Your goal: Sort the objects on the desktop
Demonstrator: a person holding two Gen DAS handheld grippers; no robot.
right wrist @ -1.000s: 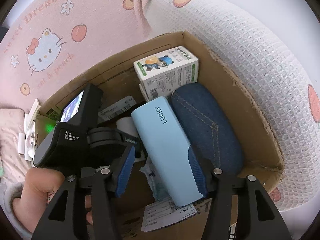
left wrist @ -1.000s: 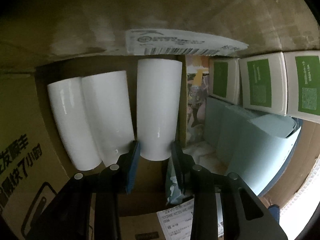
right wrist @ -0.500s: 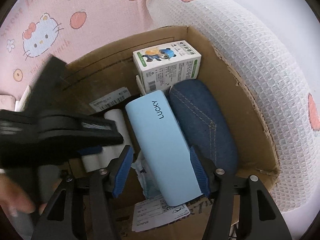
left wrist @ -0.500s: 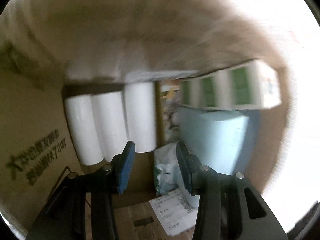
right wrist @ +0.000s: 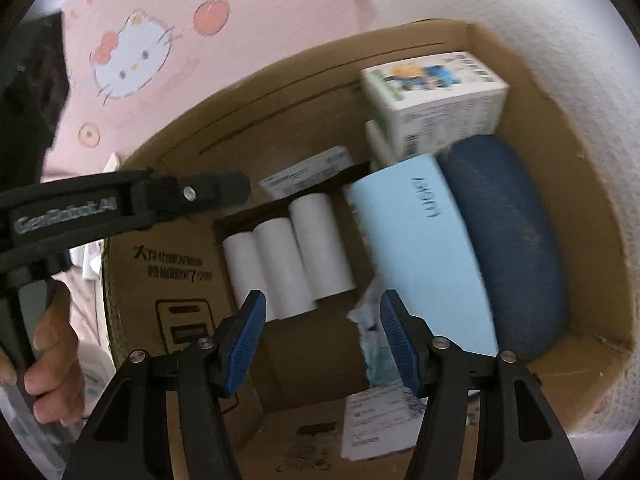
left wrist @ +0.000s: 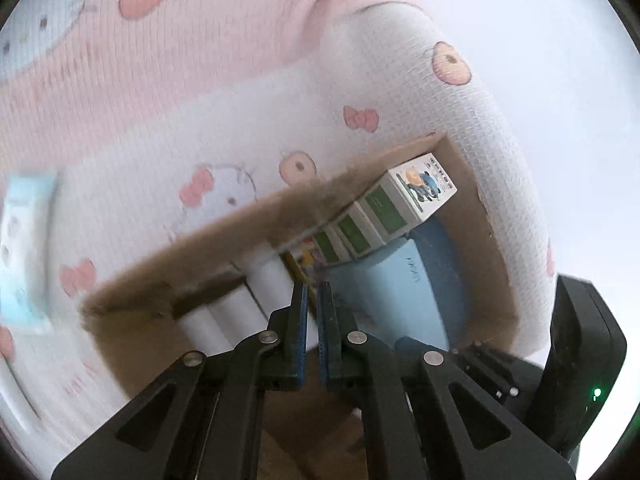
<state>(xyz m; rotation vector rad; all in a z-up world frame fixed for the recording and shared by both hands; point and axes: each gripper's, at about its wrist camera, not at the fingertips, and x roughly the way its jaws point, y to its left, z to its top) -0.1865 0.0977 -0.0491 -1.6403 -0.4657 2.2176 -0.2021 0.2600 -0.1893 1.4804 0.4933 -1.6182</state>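
An open cardboard box (right wrist: 592, 240) holds three white rolls (right wrist: 304, 252) side by side, a light blue case (right wrist: 420, 248), a denim case (right wrist: 516, 240) and white-and-green cartons (right wrist: 436, 96). My right gripper (right wrist: 320, 298) hangs open over the box, nothing between its blue pads; the rolls' near ends and a crumpled packet (right wrist: 368, 320) lie below it. My left gripper (left wrist: 314, 286) is up above the box rim (left wrist: 240, 216), its jaws closing to a thin slit with nothing in them. From there the rolls (left wrist: 240, 304) and the blue case (left wrist: 392, 292) show below.
The box sits on a pink cartoon-cat blanket (right wrist: 132, 56) beside a white waffle-weave blanket (right wrist: 560, 20). A hand (right wrist: 52, 344) holds the left gripper's handle at the left edge. A printed label (right wrist: 376, 420) lies on the near flap. A pale blue packet (left wrist: 24, 248) rests outside the box.
The left gripper has risen out of the box, rolled, and closed its jaws on nothing. The right gripper has slid left, off the light blue case, to above the gap beside the rolls.
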